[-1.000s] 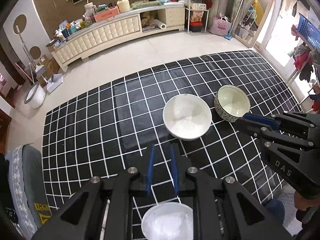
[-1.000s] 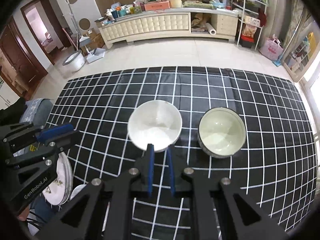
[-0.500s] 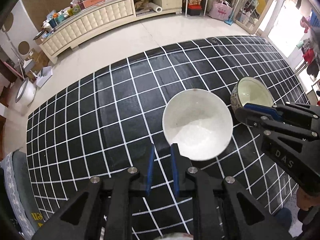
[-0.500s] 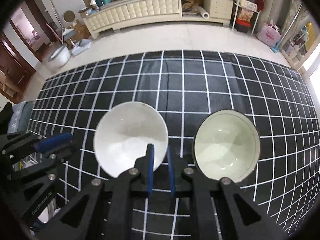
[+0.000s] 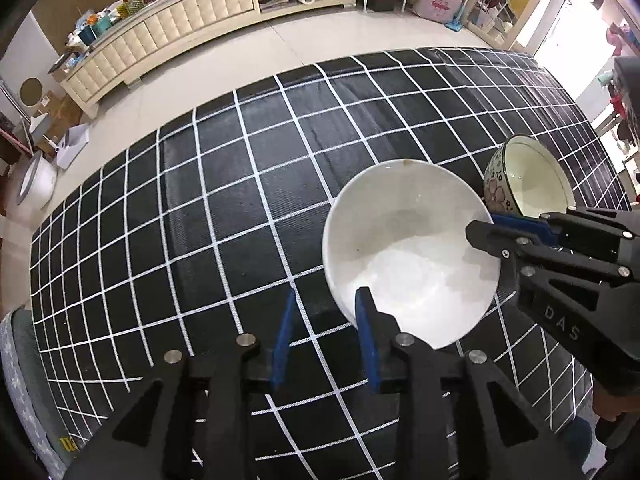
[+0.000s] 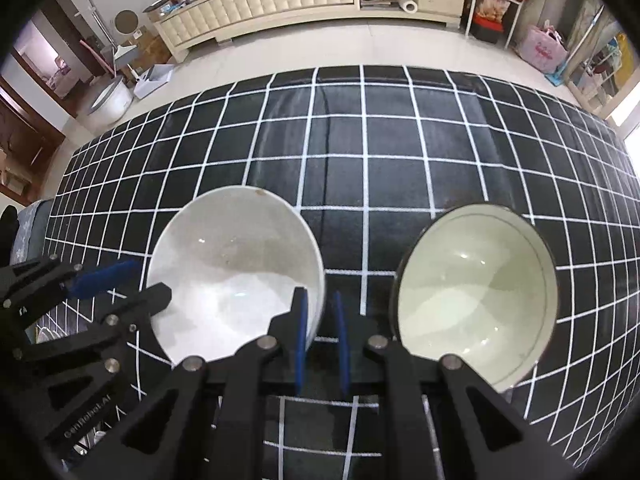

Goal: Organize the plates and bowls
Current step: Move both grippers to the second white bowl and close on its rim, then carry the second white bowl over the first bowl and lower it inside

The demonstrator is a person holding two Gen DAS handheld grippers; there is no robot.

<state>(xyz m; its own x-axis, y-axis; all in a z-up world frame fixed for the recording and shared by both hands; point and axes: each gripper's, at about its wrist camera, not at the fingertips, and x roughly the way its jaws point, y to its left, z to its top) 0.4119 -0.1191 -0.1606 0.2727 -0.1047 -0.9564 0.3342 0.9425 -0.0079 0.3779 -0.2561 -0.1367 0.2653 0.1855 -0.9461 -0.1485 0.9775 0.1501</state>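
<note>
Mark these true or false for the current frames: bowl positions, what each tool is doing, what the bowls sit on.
1. The plain white ceramic bowl sits left of the pale green bowl with a flowered outside in the right wrist view. True.
2. The right tool straddles the white bowl's rim, one blue pad inside and one outside. True.
3. The two bowls are stacked. False: they stand side by side, apart.
4. The left tool is clamped shut on the flowered bowl. False: it is open beside the white bowl.
5. Both bowls rest on a black cloth with a white grid. True.
</note>
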